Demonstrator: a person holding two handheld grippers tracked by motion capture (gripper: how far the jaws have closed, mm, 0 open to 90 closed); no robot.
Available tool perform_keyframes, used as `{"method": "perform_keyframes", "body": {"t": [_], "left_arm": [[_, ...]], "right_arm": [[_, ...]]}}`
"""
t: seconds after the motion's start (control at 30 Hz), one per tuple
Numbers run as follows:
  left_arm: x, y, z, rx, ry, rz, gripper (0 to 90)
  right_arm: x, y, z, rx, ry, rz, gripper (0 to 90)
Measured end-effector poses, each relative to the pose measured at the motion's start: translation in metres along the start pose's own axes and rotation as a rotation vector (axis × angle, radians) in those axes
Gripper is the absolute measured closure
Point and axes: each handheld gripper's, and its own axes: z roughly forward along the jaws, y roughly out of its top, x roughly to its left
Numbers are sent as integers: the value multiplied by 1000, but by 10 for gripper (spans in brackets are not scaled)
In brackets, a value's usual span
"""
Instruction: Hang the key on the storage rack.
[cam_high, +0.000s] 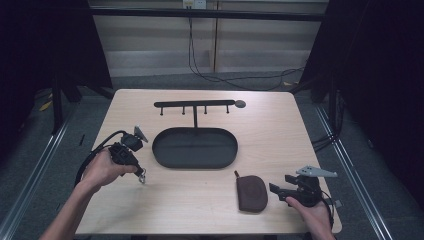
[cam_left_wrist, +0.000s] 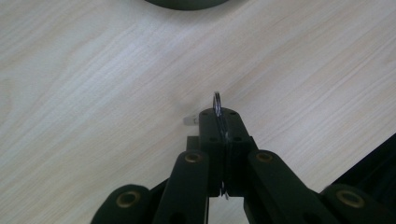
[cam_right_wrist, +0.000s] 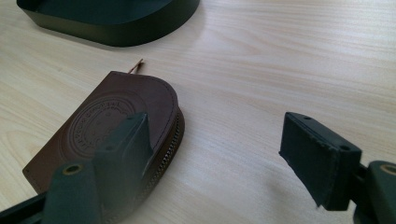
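My left gripper hovers just left of the black oval tray, pointing down at the table. Its jaws are shut on a thin metal key ring, which stands on edge between the pads and pokes out past the tips. A brown leather zip pouch with a round embossed stamp lies flat near the front edge. My right gripper rests just right of it, open, one finger above the pouch's edge and nothing between the jaws.
A black bar with several small hooks stands on a post at the tray's far rim. The tray's wall lies beyond the pouch. The wooden table ends close behind both hands.
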Motion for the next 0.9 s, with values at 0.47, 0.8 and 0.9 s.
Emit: {"method": "perform_keyframes", "body": {"t": [0.47, 0.8, 0.9], "left_arm": [[7, -2, -21, -3, 34, -24, 893], [2, 8, -35, -12, 45, -8, 893], [0, 11, -38, -10, 44, 6, 893]], "right_arm": [[-1, 0, 1, 6, -2, 3, 241], [-1, 0, 1, 7, 0, 5, 240], [-1, 0, 1, 8, 1, 5, 240]]}}
